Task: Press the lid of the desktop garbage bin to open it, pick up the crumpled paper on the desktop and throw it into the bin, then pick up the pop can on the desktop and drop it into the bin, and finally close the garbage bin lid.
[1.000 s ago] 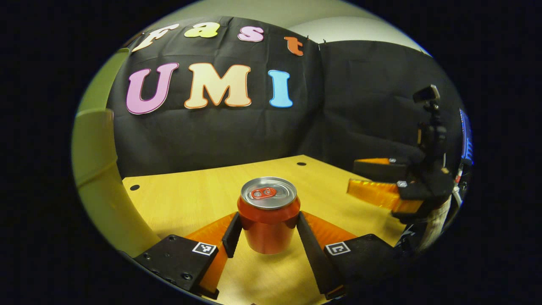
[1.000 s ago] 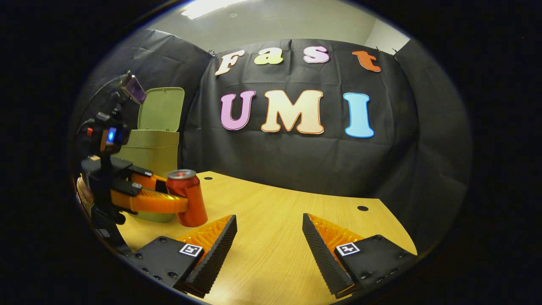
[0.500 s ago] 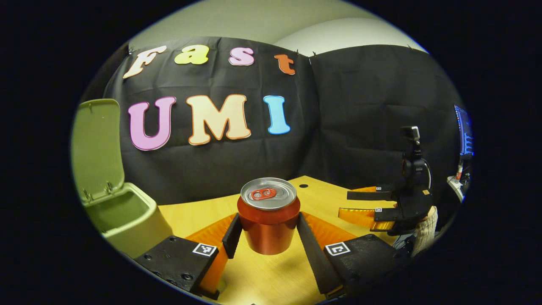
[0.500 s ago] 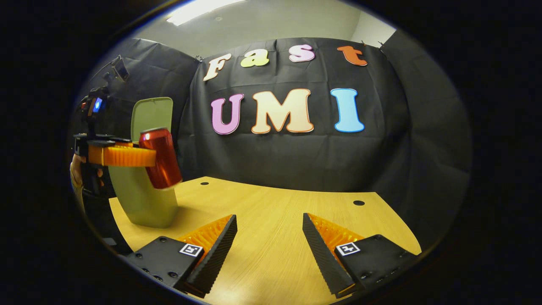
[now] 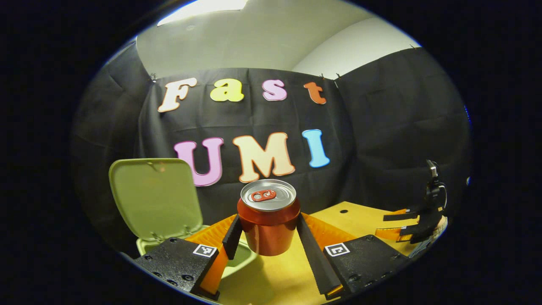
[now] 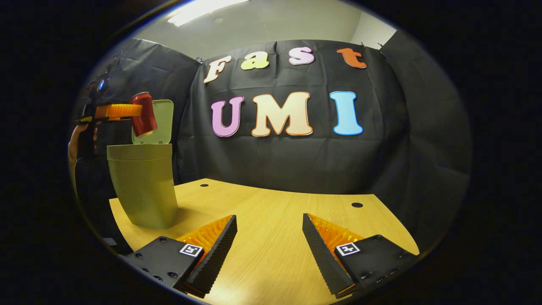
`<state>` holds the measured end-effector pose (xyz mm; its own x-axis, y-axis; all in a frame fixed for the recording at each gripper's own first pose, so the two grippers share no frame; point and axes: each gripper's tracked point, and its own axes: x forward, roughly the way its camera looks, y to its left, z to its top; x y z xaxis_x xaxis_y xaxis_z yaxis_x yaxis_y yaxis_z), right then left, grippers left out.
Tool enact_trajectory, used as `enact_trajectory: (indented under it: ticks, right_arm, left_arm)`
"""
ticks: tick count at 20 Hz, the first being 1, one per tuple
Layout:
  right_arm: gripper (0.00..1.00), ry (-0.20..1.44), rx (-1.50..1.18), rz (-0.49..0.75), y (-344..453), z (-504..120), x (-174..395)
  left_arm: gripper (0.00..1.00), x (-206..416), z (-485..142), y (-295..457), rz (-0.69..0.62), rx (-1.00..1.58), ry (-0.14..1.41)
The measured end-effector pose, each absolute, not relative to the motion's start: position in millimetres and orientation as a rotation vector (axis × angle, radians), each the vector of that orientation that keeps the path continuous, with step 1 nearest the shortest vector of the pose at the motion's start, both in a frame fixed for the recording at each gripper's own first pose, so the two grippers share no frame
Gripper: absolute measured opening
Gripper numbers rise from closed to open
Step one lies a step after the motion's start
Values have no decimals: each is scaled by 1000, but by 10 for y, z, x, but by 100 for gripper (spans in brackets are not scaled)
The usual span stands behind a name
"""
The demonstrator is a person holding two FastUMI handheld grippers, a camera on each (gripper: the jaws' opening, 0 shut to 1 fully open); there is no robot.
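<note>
**Can lifted clear of the desk and carried up over the bin**

Since a second ago you have raised the pop can [image 5: 268, 220] off the desktop [image 6: 275, 237] and swung it toward the garbage bin [image 6: 143, 186]; it now hangs above the bin's rim, in front of the upright lid [image 6: 157, 123]. Your left gripper [image 5: 266, 231] holds the can, both fingers pressed on its sides, top still facing up. Your right gripper [image 6: 269, 237] sits low over the desk with its jaws wide apart and nothing between them. No crumpled paper lies on the visible desktop, so you seem to be on the can-dropping step.

In the left gripper view the bin's opening [image 5: 241, 256] lies below and a little left of the can, partly hidden by the near finger. Judging from that, you should ease the can further over the opening before letting go, so it doesn't strike the rim. After that, the lid remains to be closed.
</note>
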<state>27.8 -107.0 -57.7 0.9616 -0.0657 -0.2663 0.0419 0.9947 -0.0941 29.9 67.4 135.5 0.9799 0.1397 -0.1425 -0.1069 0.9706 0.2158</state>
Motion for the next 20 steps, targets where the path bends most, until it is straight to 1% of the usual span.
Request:
enact_trajectory:
  ticks: [4,5,6,9,12,15,19,20]
  right_arm:
    - [98,267,-75,-49,-1060,-543,269]
    - [100,263,-77,-50,-1070,-534,265]
    - [98,262,-76,-51,-1076,-531,264]
    - [98,261,-72,-49,-1073,-524,251]
    - [98,254,-82,-58,-1103,-488,224]
    - [98,249,-75,-59,-1112,-476,220]
    - [100,258,-80,-61,-1113,-510,225]
    - [98,262,-82,-58,-1095,-518,231]
  left_arm:
    - [77,124,1622,1070,221,216,125]
    - [77,88,1633,1172,245,222,134]
    - [77,35,1630,1290,271,231,146]
    - [77,-95,1560,1564,336,235,184]
    - [77,-182,1359,1729,365,196,252]
    - [77,-197,1187,1807,368,160,306]
    - [78,-187,1156,1885,388,155,326]
    - [79,-183,1166,1889,391,160,323]
